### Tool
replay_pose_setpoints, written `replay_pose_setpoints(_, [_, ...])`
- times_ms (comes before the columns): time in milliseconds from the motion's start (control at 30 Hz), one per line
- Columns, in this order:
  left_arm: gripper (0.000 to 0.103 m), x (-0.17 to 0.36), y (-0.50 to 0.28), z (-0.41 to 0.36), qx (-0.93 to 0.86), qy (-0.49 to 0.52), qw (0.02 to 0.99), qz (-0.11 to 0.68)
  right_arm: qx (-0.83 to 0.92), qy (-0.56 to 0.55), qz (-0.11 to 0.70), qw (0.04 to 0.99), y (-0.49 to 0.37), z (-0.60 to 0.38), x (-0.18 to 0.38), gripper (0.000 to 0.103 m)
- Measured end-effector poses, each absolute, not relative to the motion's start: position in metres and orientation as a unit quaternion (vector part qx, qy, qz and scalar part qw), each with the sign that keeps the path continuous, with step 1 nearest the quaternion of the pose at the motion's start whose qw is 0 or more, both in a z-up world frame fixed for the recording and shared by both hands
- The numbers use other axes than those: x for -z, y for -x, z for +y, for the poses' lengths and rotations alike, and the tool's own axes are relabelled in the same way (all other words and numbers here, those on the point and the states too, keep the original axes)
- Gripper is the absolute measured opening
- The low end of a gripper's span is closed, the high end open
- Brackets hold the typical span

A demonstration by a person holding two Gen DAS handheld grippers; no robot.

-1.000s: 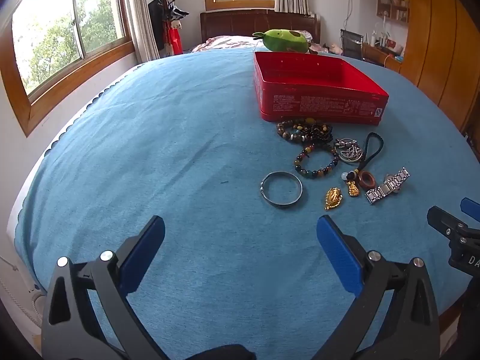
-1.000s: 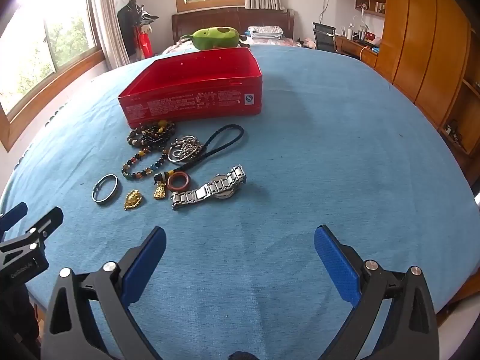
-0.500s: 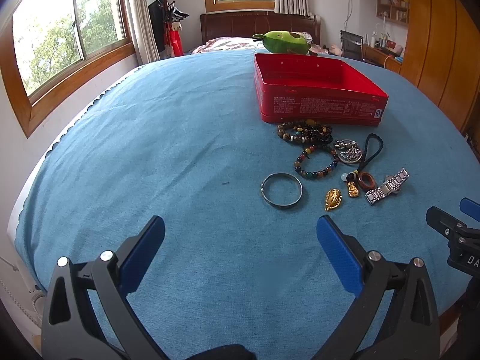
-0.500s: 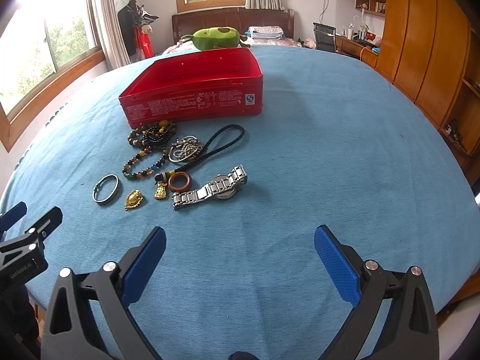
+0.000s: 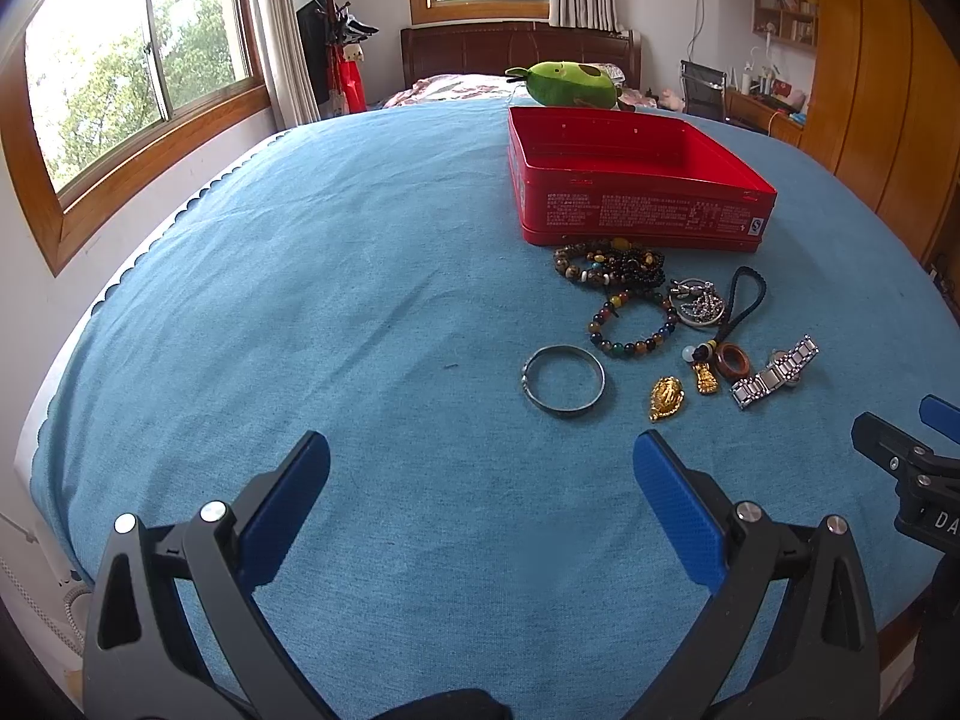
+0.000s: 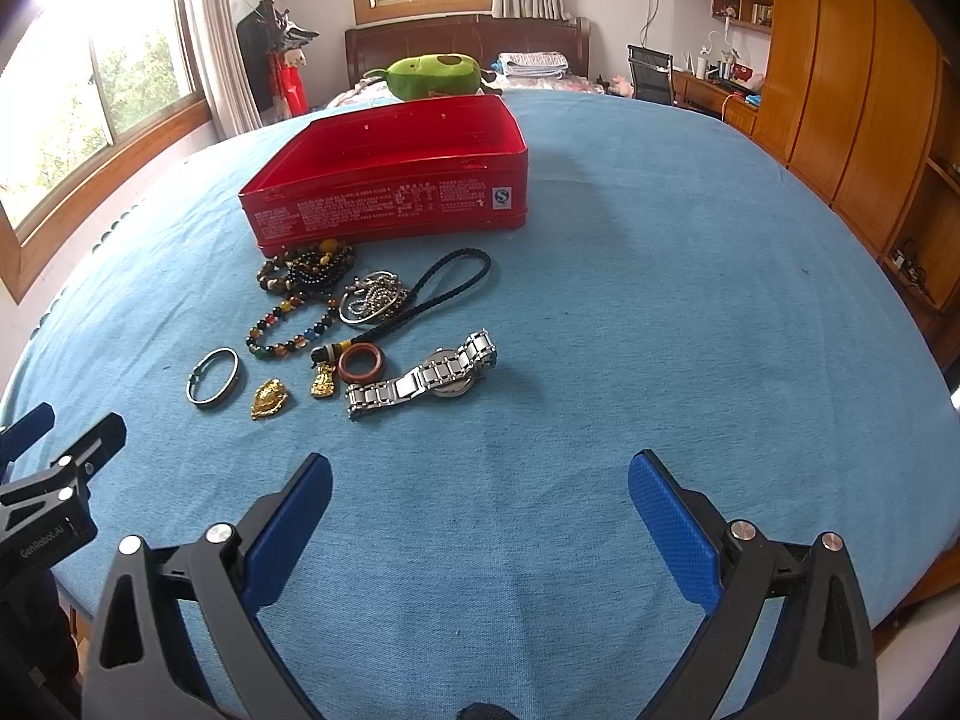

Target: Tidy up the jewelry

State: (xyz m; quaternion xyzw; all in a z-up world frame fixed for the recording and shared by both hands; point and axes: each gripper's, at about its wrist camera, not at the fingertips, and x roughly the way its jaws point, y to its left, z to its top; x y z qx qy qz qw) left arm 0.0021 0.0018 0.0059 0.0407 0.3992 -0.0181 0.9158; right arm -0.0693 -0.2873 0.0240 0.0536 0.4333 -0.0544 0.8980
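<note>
An open red tin box (image 5: 636,192) (image 6: 390,180) stands on the blue cloth. In front of it lie bead bracelets (image 5: 633,324) (image 6: 291,330), a silver bangle (image 5: 563,380) (image 6: 213,375), a gold pendant (image 5: 666,399) (image 6: 269,399), a black cord with a brown ring (image 5: 733,360) (image 6: 360,363), a silver chain (image 6: 375,300) and a steel watch (image 5: 774,372) (image 6: 426,381). My left gripper (image 5: 480,486) is open and empty, short of the bangle. My right gripper (image 6: 480,498) is open and empty, short of the watch.
The table (image 5: 300,300) is covered in blue cloth and its edge curves close on the left and near sides. A green plush toy (image 5: 564,84) lies behind the box. Windows are at left and wooden cabinets (image 6: 852,90) at right.
Both grippers have crept slightly; the jewelry sits marginally lower in the right wrist view. Nothing was picked up or moved.
</note>
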Motion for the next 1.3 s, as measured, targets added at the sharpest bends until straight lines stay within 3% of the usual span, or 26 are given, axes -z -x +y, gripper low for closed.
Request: replay_pose_setpoints(1300, [0.100,-0.0080,0.0015,0.0043,0.015,-0.042,0.917,0.396,0.051,-0.054,0.432,0.899,0.0666,-0.2810,-0.0250,0.099])
